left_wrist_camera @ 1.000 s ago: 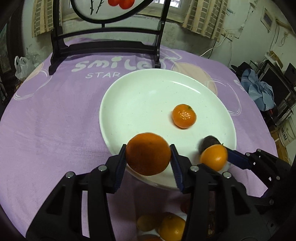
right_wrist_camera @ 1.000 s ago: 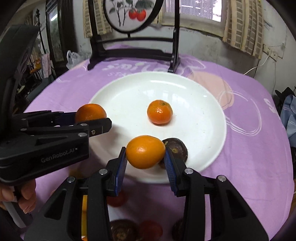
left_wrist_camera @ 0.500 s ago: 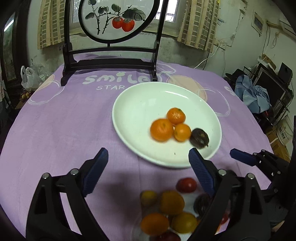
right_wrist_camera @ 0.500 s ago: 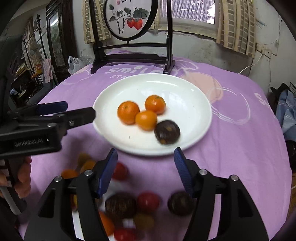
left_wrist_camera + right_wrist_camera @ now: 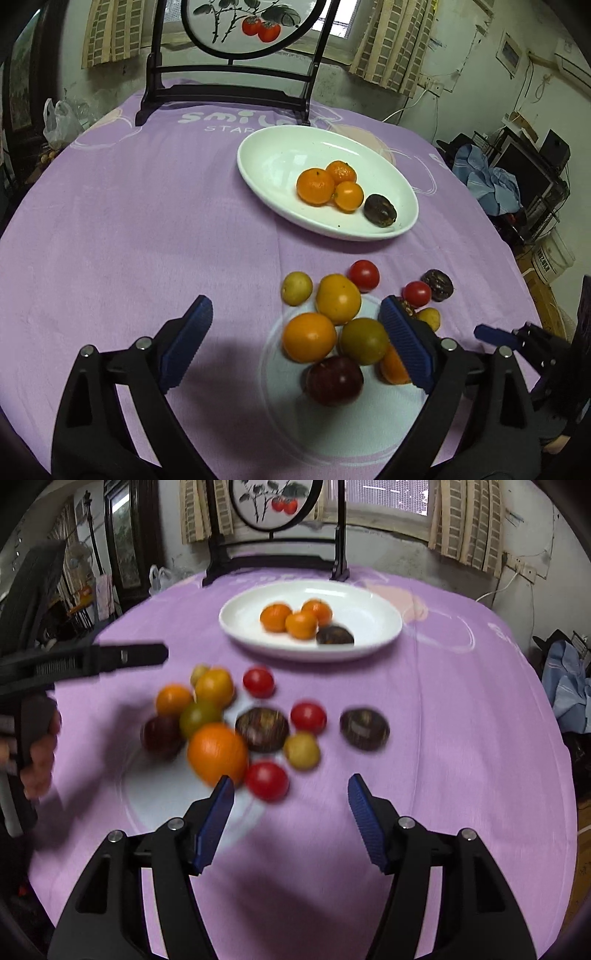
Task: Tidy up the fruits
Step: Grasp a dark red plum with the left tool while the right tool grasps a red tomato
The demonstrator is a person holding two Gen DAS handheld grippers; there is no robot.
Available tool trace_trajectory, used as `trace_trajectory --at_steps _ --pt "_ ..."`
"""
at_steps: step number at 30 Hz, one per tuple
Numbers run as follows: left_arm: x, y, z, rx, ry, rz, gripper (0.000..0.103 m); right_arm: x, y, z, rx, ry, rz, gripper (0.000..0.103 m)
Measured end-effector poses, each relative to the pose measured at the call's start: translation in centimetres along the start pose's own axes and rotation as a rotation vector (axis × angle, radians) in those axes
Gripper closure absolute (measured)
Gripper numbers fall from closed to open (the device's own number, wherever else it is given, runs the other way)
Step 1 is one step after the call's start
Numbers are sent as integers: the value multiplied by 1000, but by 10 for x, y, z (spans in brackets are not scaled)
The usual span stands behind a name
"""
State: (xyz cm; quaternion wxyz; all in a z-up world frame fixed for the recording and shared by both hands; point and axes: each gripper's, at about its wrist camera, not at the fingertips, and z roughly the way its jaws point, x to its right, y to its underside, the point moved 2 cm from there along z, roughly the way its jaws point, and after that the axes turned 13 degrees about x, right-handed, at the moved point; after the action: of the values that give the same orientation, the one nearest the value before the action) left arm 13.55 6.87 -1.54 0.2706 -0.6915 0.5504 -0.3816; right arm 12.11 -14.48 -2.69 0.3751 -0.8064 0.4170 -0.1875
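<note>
Both grippers stand empty above a purple tablecloth (image 5: 129, 221), each having let go of a mandarin a second ago: the white plate (image 5: 273, 155) in the upper middle of the left wrist view now holds three mandarins (image 5: 316, 186) touching one another and a dark passion fruit (image 5: 379, 210) just beside them, where earlier only one mandarin and the dark fruit lay there. The left gripper (image 5: 295, 343) has pulled back from the plate, its jaws spread wide with nothing clamped; the right gripper (image 5: 290, 818) has done the same, its jaws half apart and bare. That leaves the larger share of the sorting undone, by the look of it. The loose pile of fruit (image 5: 343, 325) lies in the lower middle of the left view, its oranges and a dark red apple (image 5: 334, 378) framed between the left gripper's blue pads without touching them. In the blurred right wrist view a red tomato (image 5: 266, 781) and a large orange (image 5: 217, 752) sit just ahead of the left pad, with a second passion fruit (image 5: 364, 728) farther off, upper right of the gripper.
</note>
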Motion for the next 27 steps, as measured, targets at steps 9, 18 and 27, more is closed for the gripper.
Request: trace_trajectory --at_steps 9,18,27 --pt "-12 17 2 -8 -15 -1 9 -16 11 25 -54 48 -66 42" --pt "-7 28 7 -41 7 43 9 -14 -2 43 -21 22 -30 65" --pt "8 42 -10 -40 24 122 9 0 -1 24 29 -63 59 71"
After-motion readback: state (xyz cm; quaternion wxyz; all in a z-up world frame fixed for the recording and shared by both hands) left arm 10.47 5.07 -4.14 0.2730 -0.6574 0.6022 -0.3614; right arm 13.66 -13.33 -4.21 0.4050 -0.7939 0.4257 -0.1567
